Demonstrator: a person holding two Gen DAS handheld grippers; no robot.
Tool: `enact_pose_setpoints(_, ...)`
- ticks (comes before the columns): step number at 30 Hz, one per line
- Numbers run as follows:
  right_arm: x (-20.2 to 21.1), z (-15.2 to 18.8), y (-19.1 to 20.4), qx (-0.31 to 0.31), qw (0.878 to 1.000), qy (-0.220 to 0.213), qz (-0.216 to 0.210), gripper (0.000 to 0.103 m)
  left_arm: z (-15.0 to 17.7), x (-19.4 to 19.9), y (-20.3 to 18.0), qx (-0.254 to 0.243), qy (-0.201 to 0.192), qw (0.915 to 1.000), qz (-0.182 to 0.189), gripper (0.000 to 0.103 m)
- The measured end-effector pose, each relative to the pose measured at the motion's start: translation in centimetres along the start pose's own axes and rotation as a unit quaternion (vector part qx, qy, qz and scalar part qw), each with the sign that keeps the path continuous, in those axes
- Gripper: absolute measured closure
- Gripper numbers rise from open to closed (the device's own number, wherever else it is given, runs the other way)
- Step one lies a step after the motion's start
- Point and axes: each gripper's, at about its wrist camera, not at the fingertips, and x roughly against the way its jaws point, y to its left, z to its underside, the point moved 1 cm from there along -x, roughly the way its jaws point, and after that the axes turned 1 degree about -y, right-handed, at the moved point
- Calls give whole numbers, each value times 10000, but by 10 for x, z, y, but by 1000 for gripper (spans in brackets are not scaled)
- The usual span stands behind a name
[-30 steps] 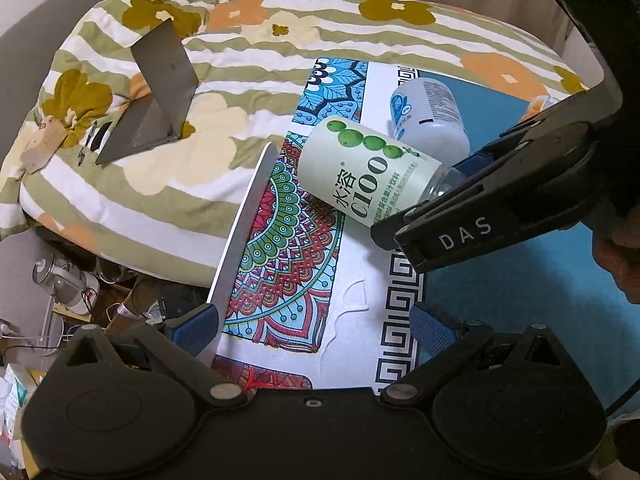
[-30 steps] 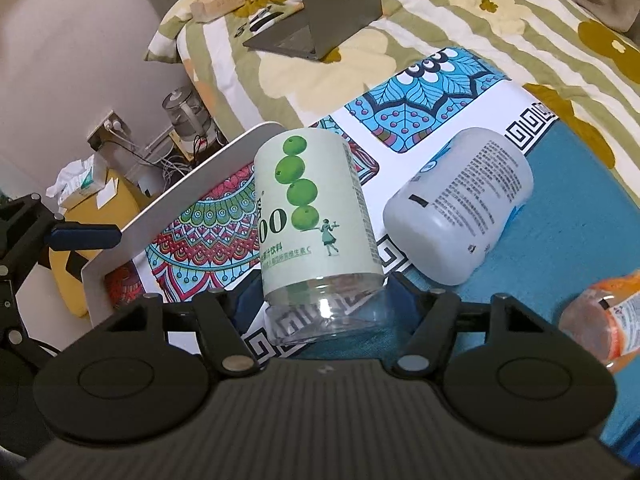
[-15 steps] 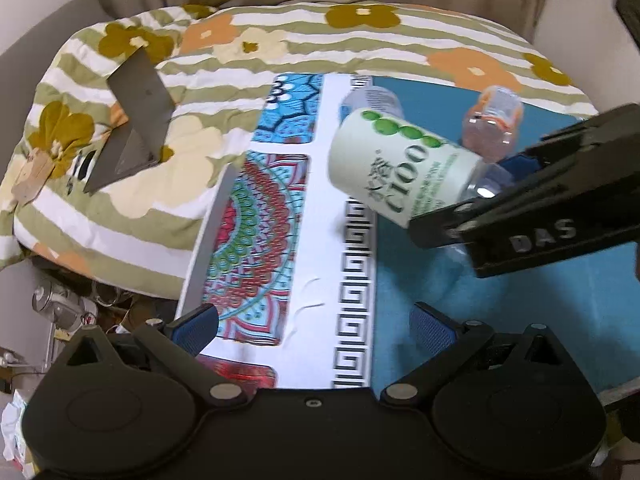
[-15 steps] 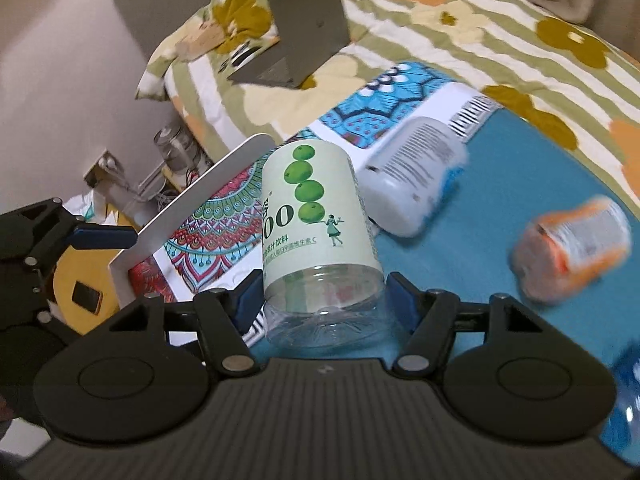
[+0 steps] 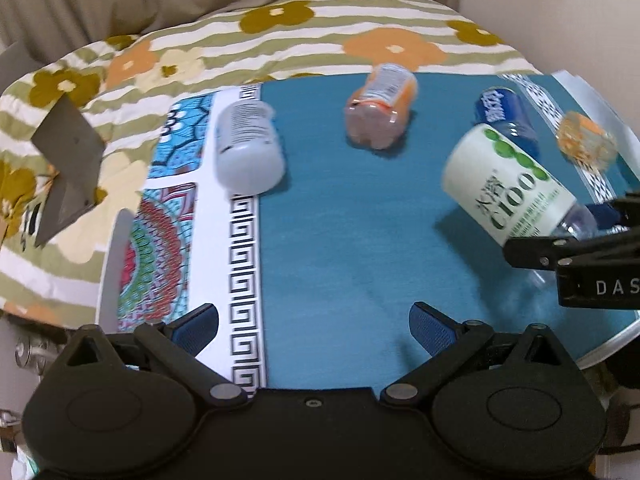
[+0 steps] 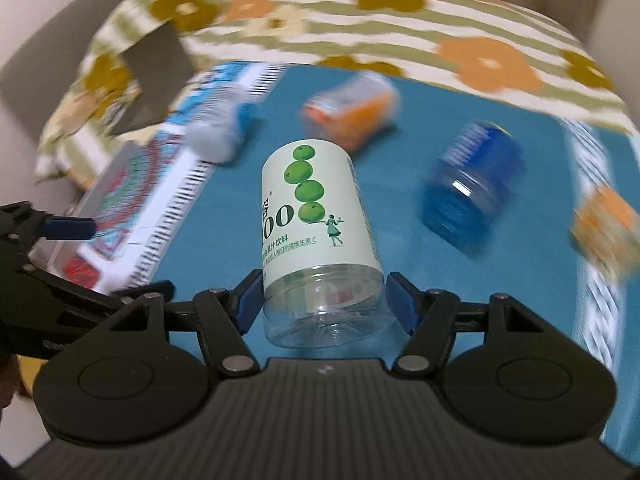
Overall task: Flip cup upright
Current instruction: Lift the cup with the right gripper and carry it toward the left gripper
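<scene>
right gripper clamps the green-label cup by its clear end, raised and tilted over the teal mat. left gripper spread wide, empty. risk: smooth plastic slips while rotating, striking the blue cup.

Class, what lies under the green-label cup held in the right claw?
Under the green-label cup, held off the surface by the right claw, only the teal mat shows. The patch directly beneath it is covered.

Right wrist view smears the blue bottle, orange bottle and white bottle. Far right, a second orange bottle is cut by the edge, its label unreadable.
</scene>
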Motion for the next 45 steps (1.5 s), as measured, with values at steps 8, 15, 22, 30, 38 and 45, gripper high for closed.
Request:
enact_pose_setpoints(8, -4, 36, -27, -854, 9949, 1, 534, 22, -6, -13, -9, -125, 130, 9998, 83, 0)
enact_pose_setpoints(15, -13, 49, -32, -1197, 9901, -75, 731, 21, -9, -16, -10, -74, 169, 9998, 122, 0)
enact_pose_setpoints(22, -18, 50, -33, -1361, 9875, -41, 791, 15, -9, -16, -10, -45, 165, 9998, 131, 0)
enact_pose_setpoints(30, -14, 49, -31, -1247, 9887, -2, 830, 3, -13, -11, -6, 130, 126, 9997, 155, 0)
enact_pose_setpoints(38, 27, 47, -33, -902, 9944, 50, 551, 2, -31, 18, -16, 401, -7, 9992, 83, 0)
enact_pose_setpoints(45, 81, 47, -59, -337, 9980, -244, 474, 0, -61, 32, -58, 543, 167, 9979, 317, 0)
